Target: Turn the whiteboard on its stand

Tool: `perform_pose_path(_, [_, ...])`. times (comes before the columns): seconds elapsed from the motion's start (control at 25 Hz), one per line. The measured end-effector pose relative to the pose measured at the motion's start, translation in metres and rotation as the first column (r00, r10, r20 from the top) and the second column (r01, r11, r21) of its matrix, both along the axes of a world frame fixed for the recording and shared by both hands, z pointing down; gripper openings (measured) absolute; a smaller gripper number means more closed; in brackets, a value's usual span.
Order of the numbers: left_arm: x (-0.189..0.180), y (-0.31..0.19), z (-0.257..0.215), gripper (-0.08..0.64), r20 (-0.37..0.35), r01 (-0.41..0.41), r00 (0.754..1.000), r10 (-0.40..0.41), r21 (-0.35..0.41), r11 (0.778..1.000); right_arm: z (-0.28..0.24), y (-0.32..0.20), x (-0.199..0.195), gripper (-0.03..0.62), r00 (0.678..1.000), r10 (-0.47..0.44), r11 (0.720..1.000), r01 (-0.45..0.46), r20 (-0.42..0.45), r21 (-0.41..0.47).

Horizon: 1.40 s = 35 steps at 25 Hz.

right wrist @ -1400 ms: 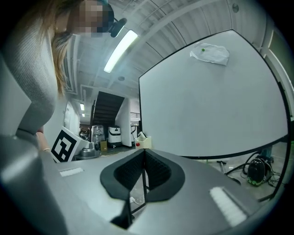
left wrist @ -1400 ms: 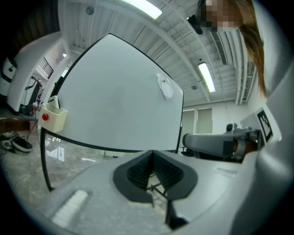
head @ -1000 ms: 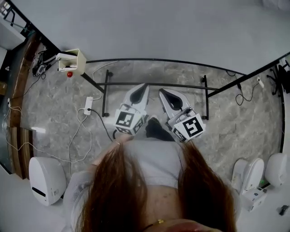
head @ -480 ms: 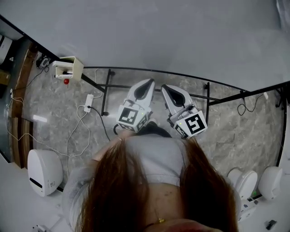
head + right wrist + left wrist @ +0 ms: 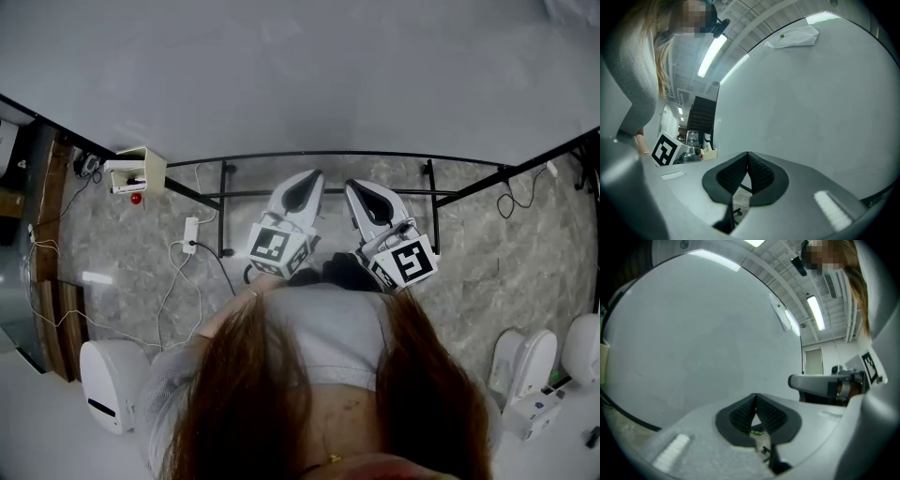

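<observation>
A grey marbled floor [image 5: 122, 253] spread across the lower half of the head view. The whiteboard [image 5: 300, 75] filled the upper half from 9 through 12 to 3 o'clock, its black lower rim curving across the middle. Its stand [image 5: 323, 193] showed just under that rim as black bars and two short feet on the floor. A cream box [image 5: 139, 169] sat at the board's edge at 10 o'clock, with a red knob [image 5: 137, 198] right beneath it. A white adapter [image 5: 190, 233] lay on the floor at 9 o'clock, and thin cables [image 5: 173, 291] trailed from it toward 8 o'clock. A white machine [image 5: 111, 384] stood at 8 o'clock.

The left claw [image 5: 308, 178] and the right claw [image 5: 360, 187] were side by side at the centre, a little apart. Both pointed toward 12 o'clock, at the board's lower rim. Their tips were near that rim, but whether they touched it could not be told. The person [image 5: 328, 347] stood directly behind them at 6 o'clock.

In the left gripper view the left claw's jaws were together, tips meeting, with nothing between them. The board spread ahead from 9 to 1 o'clock and the right claw showed at 3 o'clock. In the right gripper view the right claw's jaws were likewise pressed together and empty. There the board ran from 12 to 4 o'clock, with a white sheet [image 5: 794, 35] stuck to it at 1 o'clock. The left claw's cube [image 5: 665, 149] showed at 8 o'clock.
</observation>
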<state>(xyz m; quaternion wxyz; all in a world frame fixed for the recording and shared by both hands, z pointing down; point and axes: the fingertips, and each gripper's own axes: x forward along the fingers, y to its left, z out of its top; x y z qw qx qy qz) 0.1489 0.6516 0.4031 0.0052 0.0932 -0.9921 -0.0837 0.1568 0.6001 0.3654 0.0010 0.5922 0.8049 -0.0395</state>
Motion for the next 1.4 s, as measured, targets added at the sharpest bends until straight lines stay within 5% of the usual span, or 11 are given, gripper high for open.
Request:
perform_pose_path(0.28, [-0.029,-0.049,-0.004,0.002,-0.014,-0.017,1.0,0.017,-0.014,1.0,-0.005,-0.046,-0.035,0.005,0.999,0.032,0.999,-0.032,0.012,-0.011])
perform_pose_path(0.52, [-0.099,-0.146,-0.011,0.002,0.074,-0.006,0.997,0.005,0.012,1.0,-0.042,-0.133,-0.092,0.005,0.993,-0.016,0.991,0.031,0.117,-0.13])
perform_pose_path(0.72, [-0.161,-0.238,-0.016,0.002,0.117,0.015,0.993,-0.019,0.042,0.999,-0.021,-0.24,-0.165,0.005,0.989,-0.028,0.999,0.025,0.142,0.023])
perform_pose_path(0.88, [-0.187,-0.301,-0.02,0.002,0.084,0.009,0.996,-0.011,0.027,1.0,-0.026,-0.292,-0.188,0.005,0.995,-0.049,0.999,0.048,0.087,0.011])
perform_pose_path(1.08, [-0.204,-0.326,-0.023,0.002,0.046,-0.022,0.999,0.023,-0.023,0.999,-0.023,-0.296,-0.187,0.005,0.993,-0.09,0.996,0.091,0.07,-0.001])
perform_pose_path(1.28, [-0.21,-0.325,-0.025,0.002,0.038,-0.048,0.998,0.047,0.04,0.998,-0.013,-0.295,-0.195,0.005,0.996,-0.052,0.998,0.049,0.07,0.048])
perform_pose_path(1.4, [-0.211,-0.33,-0.032,0.002,0.044,-0.05,0.998,0.049,0.01,0.999,-0.02,-0.301,-0.199,0.005,0.997,-0.057,0.998,0.056,0.053,0.029])
